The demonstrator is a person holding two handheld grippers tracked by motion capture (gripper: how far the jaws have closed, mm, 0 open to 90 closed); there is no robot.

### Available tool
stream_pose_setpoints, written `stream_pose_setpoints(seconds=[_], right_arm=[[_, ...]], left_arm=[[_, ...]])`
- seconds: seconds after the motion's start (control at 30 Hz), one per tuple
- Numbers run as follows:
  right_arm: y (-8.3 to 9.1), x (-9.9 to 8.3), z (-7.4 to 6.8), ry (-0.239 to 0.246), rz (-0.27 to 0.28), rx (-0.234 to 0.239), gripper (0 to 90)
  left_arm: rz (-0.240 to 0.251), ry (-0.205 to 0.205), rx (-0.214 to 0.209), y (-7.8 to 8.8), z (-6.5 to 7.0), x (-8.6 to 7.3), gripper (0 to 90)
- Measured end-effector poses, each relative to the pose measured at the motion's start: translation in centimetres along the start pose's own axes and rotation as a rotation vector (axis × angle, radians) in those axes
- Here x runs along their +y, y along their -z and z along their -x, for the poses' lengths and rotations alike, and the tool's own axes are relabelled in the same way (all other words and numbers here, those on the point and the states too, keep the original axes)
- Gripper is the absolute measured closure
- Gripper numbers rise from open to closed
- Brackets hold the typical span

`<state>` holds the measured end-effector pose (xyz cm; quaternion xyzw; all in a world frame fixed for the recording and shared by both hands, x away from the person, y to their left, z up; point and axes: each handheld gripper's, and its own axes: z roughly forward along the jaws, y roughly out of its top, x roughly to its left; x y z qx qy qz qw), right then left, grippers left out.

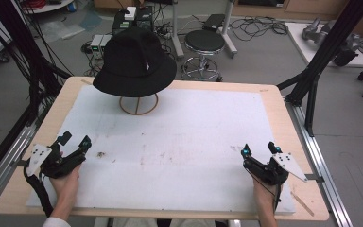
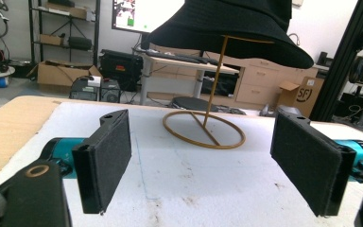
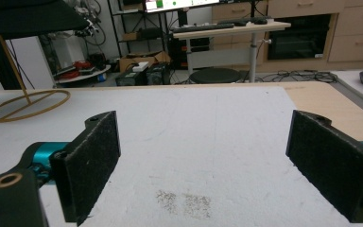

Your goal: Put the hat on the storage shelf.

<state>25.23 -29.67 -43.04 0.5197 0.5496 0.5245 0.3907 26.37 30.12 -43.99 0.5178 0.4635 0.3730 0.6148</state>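
A black hat [image 1: 135, 60] sits on its wire stand [image 1: 138, 105] at the far left of the bench [image 1: 274, 101], untouched, while your two grippers wait at the near edge. Your left gripper [image 1: 74, 140] rests near the left corner, fingers [image 2: 105, 161] spread wide with nothing between them; in its own view the hat hangs straight ahead, the stand's ring flat on the white mat [image 1: 194, 137]. Your right gripper [image 1: 260, 149] lies well apart at the near right, fingers [image 3: 89, 161] likewise spread and empty, with the stand's ring off to one side in its view. By the look of it the work is barely begun: neither gripper is close to the hat, and every step with it lies ahead. The mat between you and the stand is bare save for a few smudges, so there is open room to travel. Mind the thin stem under the brim, which looks easy to tip, and the black frame posts [image 1: 326, 45] crowding the bench's right and left sides.
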Motion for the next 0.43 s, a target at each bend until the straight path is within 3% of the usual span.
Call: stream_pose_setpoints(seconds=[0.43], right_arm=[[0.04, 0.00, -0.02, -0.004, -0.001, 0.003, 9.9]], left_arm=[[-0.001, 0.000, 0.001, -0.01, -0.02, -0.01, 21.3]])
